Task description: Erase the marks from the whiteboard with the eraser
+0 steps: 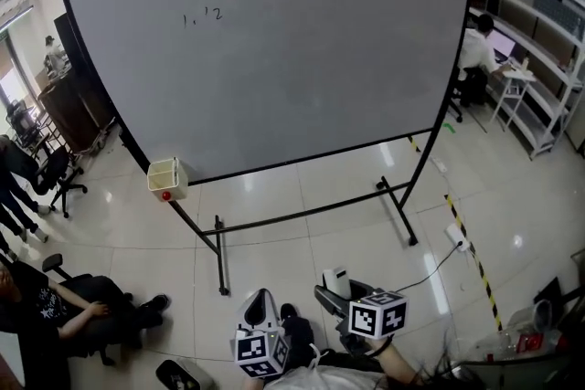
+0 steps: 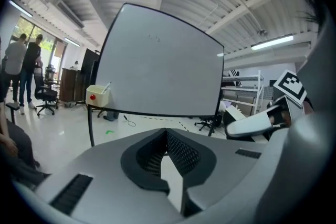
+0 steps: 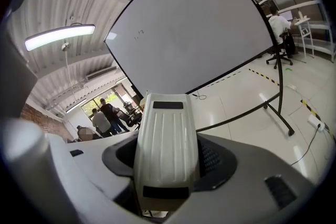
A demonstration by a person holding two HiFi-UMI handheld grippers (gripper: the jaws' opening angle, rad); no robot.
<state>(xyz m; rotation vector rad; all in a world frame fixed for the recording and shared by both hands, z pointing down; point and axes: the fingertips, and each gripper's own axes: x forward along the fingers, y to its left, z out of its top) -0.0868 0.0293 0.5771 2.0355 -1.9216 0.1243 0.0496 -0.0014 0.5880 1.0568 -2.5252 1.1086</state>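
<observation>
The whiteboard (image 1: 292,41) stands on a black frame ahead of me, with a few small dark marks (image 1: 203,15) near its upper left. Both grippers are low at the bottom of the head view, well short of the board. My right gripper (image 1: 340,295) is shut on a white ribbed eraser (image 3: 167,149), which fills the space between its jaws. That eraser (image 2: 257,122) also shows at the right of the left gripper view. My left gripper (image 1: 260,313) is shut with nothing in it. The marks (image 3: 139,34) look faint in the right gripper view.
A cream box with a red knob (image 1: 167,179) hangs at the board's lower left corner. A person sits low on the left (image 1: 64,306), and others stand at far left. Another person (image 1: 475,50) sits at a desk by shelves. A cable and power strip (image 1: 455,237) lie on the floor.
</observation>
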